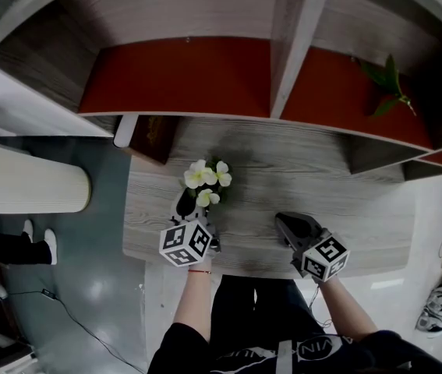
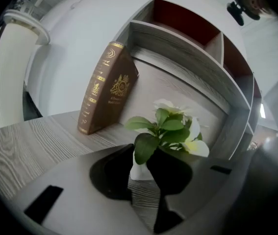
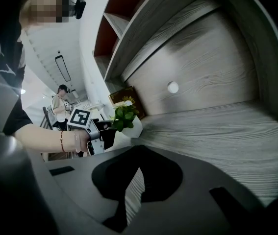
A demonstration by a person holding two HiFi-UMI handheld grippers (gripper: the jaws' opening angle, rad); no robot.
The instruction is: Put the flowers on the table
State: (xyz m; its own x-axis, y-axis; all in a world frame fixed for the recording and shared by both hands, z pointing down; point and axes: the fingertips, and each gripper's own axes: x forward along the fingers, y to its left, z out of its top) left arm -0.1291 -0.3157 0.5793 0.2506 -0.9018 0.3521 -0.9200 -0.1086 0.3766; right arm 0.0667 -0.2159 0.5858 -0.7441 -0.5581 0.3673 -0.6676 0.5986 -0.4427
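Observation:
The flowers [image 1: 207, 181], white blooms with green leaves in a small white pot [image 2: 139, 169], stand on the grey wood table [image 1: 345, 209] near its left end. My left gripper [image 1: 193, 209] is right behind them. In the left gripper view the pot stands between the tips of the left gripper [image 2: 141, 156], whose jaws are slightly apart and open. The right gripper view shows the flowers [image 3: 124, 112] and the left gripper [image 3: 102, 131] off to its left. My right gripper [image 1: 287, 224] hovers over the table's front edge, shut and empty, its tips [image 3: 139, 153] touching.
A brown book [image 2: 107, 89] leans against the shelf side behind the flowers. A shelf unit with red backing [image 1: 182, 76] rises behind the table and holds a green plant [image 1: 388, 84]. A white cylinder [image 1: 37, 181] stands left of the table. A person [image 3: 59, 104] stands far off.

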